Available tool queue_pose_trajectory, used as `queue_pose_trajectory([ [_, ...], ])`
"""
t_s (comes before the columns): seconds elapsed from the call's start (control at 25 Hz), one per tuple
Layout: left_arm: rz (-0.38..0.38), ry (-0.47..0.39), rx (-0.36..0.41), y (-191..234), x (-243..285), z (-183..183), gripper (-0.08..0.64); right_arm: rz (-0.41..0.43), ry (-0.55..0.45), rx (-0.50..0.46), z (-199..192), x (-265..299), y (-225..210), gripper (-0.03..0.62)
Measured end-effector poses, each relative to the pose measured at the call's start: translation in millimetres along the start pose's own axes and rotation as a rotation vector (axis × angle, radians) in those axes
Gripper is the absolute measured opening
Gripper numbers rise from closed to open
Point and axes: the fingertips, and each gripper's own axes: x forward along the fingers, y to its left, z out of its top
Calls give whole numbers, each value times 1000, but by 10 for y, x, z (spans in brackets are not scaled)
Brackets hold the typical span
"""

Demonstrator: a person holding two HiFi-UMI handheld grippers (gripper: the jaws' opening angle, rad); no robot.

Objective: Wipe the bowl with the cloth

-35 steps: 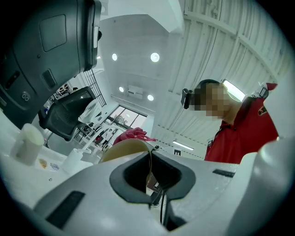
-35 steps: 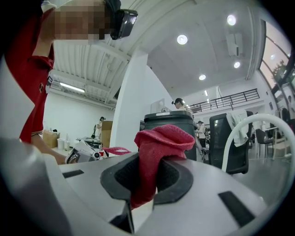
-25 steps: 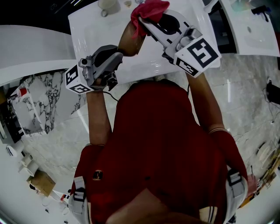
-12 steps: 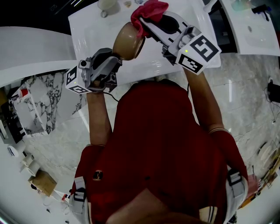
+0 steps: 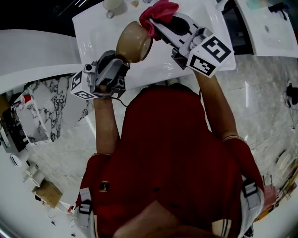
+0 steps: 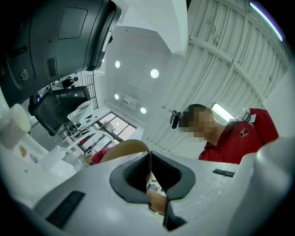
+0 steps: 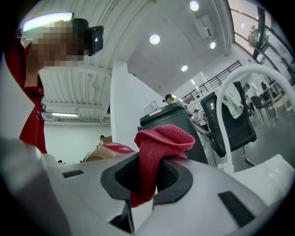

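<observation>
A: So, left tongs point(image 5: 124, 63)?
B: Pinching the rim of the tan bowl point(image 5: 134, 42), held tilted above the white counter point(image 5: 95, 35).
A: Right tongs point(image 5: 156, 27)?
B: Clamped on the red cloth point(image 5: 159, 11), which touches the bowl's far-right rim.

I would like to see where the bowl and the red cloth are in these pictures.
bowl point(image 5: 131, 44): head view, on its tan outer wall.
cloth point(image 7: 161, 137): right gripper view, on its upper fold.
</observation>
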Motion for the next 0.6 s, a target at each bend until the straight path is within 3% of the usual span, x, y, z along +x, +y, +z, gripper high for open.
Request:
queue_pose_trajectory([
  [0.6, 18, -148, -45, 60, -35, 91, 20, -11, 11, 77, -172, -67, -49, 55],
])
